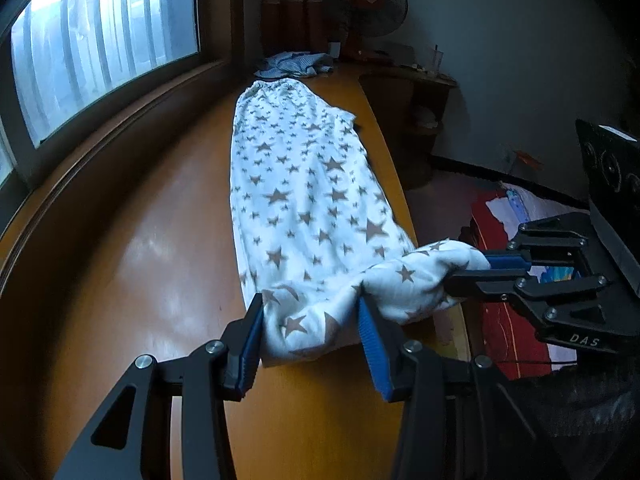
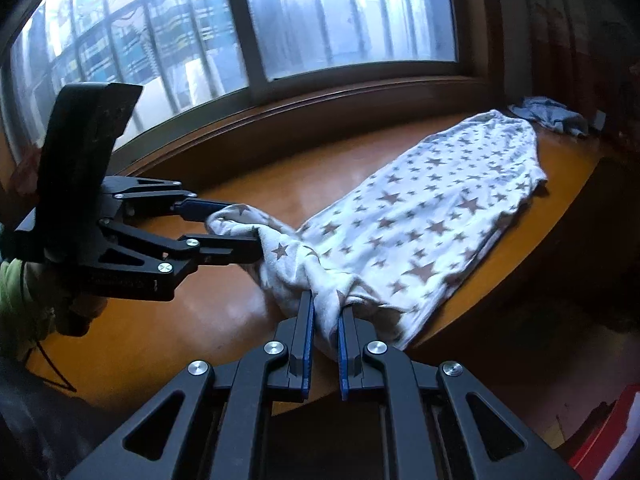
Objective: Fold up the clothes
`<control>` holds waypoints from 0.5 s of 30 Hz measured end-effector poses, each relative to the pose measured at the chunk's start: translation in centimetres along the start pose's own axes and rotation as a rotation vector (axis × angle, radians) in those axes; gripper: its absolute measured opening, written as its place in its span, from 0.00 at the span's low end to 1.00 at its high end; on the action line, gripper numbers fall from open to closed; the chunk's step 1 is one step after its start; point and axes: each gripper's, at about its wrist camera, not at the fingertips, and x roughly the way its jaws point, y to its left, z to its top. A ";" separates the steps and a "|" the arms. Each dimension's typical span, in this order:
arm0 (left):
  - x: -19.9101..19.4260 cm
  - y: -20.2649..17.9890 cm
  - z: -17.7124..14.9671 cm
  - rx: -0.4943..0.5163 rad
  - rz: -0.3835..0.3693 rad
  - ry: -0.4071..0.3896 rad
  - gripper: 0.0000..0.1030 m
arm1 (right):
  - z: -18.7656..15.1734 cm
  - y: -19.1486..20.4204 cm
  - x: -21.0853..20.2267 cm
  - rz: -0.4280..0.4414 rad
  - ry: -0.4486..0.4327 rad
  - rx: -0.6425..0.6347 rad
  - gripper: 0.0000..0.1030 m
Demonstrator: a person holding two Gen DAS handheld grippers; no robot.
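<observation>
The left gripper [image 1: 310, 330] has its fingers clamped on a thick bunch of the star cloth [image 1: 304, 200]. The right gripper [image 2: 323, 320] pinches the next corner tight. The rest of the cloth lies long on the orange bench [image 1: 160, 240], beside the window [image 2: 280, 20].

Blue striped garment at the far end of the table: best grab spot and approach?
The blue striped garment lies crumpled beyond the star-print cloth. Pinch a raised fold on its near edge, coming from above on the open table side; no flat hem shows.
</observation>
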 end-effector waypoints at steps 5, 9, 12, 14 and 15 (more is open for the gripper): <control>1.5 1.1 2.6 0.002 0.003 -0.018 0.41 | 1.6 -2.1 0.7 -0.041 -0.017 0.009 0.10; 3.2 1.3 4.5 -0.001 0.018 -0.028 0.41 | 3.1 -3.9 1.7 -0.058 -0.025 0.032 0.10; 4.6 1.3 5.5 -0.010 0.021 -0.021 0.41 | 4.0 -5.0 2.7 -0.065 -0.021 0.058 0.10; 5.7 1.4 6.1 -0.012 0.033 -0.010 0.41 | 4.3 -5.7 3.4 -0.072 -0.016 0.072 0.10; 6.3 1.5 6.3 -0.013 0.037 -0.004 0.41 | 4.4 -6.0 3.8 -0.077 -0.009 0.080 0.10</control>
